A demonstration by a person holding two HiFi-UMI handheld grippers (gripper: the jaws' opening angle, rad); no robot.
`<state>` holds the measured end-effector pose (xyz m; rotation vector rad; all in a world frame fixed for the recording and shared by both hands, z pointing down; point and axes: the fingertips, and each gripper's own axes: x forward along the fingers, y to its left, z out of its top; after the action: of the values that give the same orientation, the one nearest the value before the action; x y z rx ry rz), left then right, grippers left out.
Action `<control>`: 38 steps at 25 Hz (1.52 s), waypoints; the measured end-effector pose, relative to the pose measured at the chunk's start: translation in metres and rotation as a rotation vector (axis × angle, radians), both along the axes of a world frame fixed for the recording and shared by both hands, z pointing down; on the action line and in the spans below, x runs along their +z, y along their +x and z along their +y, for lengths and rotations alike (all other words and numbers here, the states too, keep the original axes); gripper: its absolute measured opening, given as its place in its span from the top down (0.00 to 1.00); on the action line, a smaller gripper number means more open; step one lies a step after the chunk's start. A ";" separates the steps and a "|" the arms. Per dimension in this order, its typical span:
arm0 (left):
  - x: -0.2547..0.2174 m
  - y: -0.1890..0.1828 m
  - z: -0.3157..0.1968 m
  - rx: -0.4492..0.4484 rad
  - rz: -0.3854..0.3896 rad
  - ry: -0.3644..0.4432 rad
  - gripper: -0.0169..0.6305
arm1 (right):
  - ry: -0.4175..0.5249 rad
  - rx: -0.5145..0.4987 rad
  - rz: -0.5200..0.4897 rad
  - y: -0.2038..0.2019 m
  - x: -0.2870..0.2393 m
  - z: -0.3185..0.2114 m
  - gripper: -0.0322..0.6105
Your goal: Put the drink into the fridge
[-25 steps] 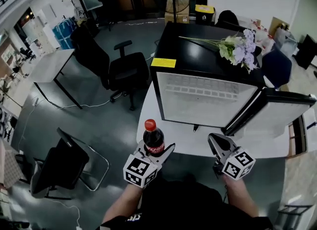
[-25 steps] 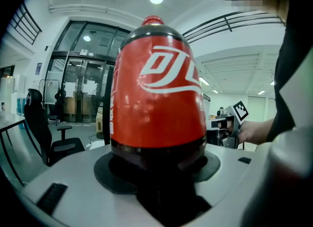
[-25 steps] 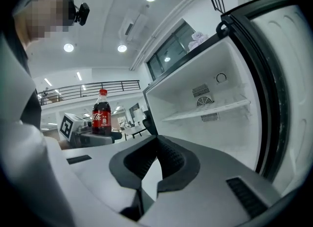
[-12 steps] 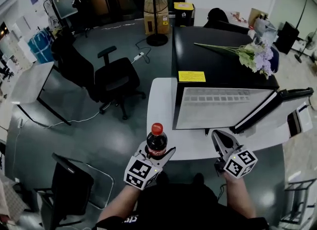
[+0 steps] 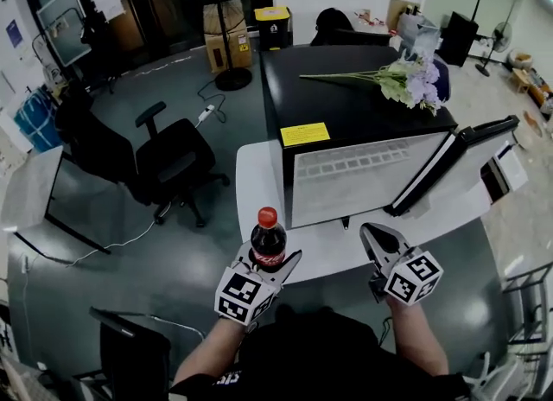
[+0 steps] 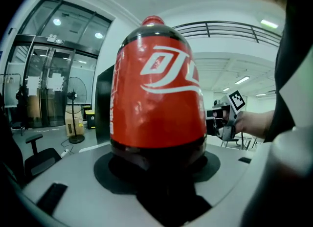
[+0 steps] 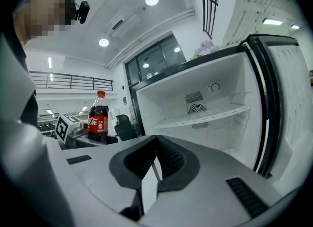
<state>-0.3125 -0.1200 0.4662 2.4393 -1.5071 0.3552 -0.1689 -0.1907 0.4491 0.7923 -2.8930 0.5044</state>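
A cola bottle [image 5: 268, 240] with a red cap and red label stands upright in my left gripper [image 5: 270, 264], which is shut on its lower body. It fills the left gripper view as the bottle [image 6: 156, 89] and shows small in the right gripper view as the bottle [image 7: 98, 117]. The black mini fridge [image 5: 363, 110] stands on a white table [image 5: 255, 183], its door [image 5: 454, 162] swung open to the right. Its white inside with a shelf [image 7: 200, 116] shows in the right gripper view. My right gripper [image 5: 378, 239] is shut and empty, in front of the fridge.
A bunch of pale flowers [image 5: 406, 79] and a yellow sticker [image 5: 304, 134] lie on the fridge top. A black office chair [image 5: 168, 162] stands left of the table, another black chair [image 5: 130, 360] near my left arm. A fan [image 5: 226, 23] and boxes stand at the back.
The head view has shifted, so the fridge and table sit further left and higher in the frame. Both grippers keep their places in it, the bottle still held.
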 end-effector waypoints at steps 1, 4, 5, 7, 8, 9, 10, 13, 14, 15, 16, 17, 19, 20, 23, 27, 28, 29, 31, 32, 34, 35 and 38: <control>0.000 0.004 -0.006 0.011 0.007 0.002 0.56 | -0.001 0.019 0.001 0.005 0.002 -0.003 0.93; -0.008 0.024 -0.018 0.055 0.029 0.013 0.56 | 0.019 0.065 0.052 0.020 0.004 -0.008 0.93; -0.009 0.031 -0.022 0.075 0.023 0.014 0.56 | 0.032 0.073 0.071 0.024 0.004 -0.008 0.93; -0.008 0.046 -0.029 0.116 0.009 0.008 0.56 | 0.050 0.086 0.090 0.033 0.006 -0.011 0.93; -0.006 0.054 -0.033 0.136 0.008 0.003 0.56 | 0.054 0.090 0.094 0.038 0.008 -0.012 0.93; -0.004 0.062 -0.035 0.156 0.010 -0.003 0.56 | 0.057 0.092 0.100 0.042 0.010 -0.013 0.93; -0.001 0.069 -0.039 0.175 0.010 -0.009 0.56 | 0.061 0.092 0.110 0.045 0.013 -0.014 0.93; 0.008 0.088 -0.051 0.219 -0.027 -0.027 0.56 | 0.070 0.091 0.138 0.058 0.018 -0.017 0.93; 0.010 0.094 -0.055 0.228 -0.040 -0.034 0.56 | 0.063 0.094 0.141 0.064 0.020 -0.017 0.93; 0.012 0.101 -0.058 0.232 -0.047 -0.040 0.56 | 0.051 0.100 0.141 0.072 0.022 -0.017 0.93; 0.014 0.107 -0.060 0.233 -0.052 -0.047 0.56 | 0.039 0.105 0.140 0.079 0.025 -0.019 0.93; 0.015 0.113 -0.063 0.231 -0.057 -0.053 0.56 | 0.032 0.107 0.138 0.087 0.027 -0.021 0.93; 0.019 0.124 -0.070 0.224 -0.079 -0.067 0.56 | 0.026 0.116 0.127 0.100 0.027 -0.027 0.93; 0.020 0.129 -0.072 0.220 -0.093 -0.076 0.56 | 0.022 0.119 0.117 0.105 0.027 -0.029 0.93; 0.022 0.141 -0.077 0.203 -0.120 -0.085 0.56 | 0.016 0.100 0.089 0.117 0.030 -0.031 0.93; 0.029 0.150 -0.085 0.196 -0.191 -0.078 0.56 | -0.001 0.092 0.072 0.125 0.035 -0.031 0.93; 0.033 0.151 -0.089 0.197 -0.216 -0.076 0.56 | -0.008 0.090 0.067 0.126 0.037 -0.031 0.93; 0.038 0.151 -0.092 0.199 -0.237 -0.081 0.56 | -0.015 0.088 0.063 0.127 0.039 -0.031 0.93; 0.049 0.151 -0.099 0.203 -0.247 -0.110 0.56 | -0.027 0.086 0.060 0.128 0.044 -0.032 0.93; 0.053 0.152 -0.102 0.205 -0.239 -0.128 0.56 | -0.032 0.087 0.059 0.129 0.046 -0.032 0.93; 0.064 0.152 -0.110 0.207 -0.240 -0.158 0.56 | -0.042 0.095 0.057 0.130 0.050 -0.036 0.93; 0.070 0.152 -0.114 0.212 -0.255 -0.164 0.56 | -0.045 0.098 0.057 0.131 0.052 -0.038 0.93; 0.083 0.153 -0.128 0.259 -0.309 -0.165 0.56 | -0.050 0.095 0.066 0.129 0.061 -0.049 0.93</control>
<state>-0.1593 -0.2477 0.5493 2.5335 -1.2050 0.9072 -0.0395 -0.2395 0.5099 0.9245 -2.7812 0.5467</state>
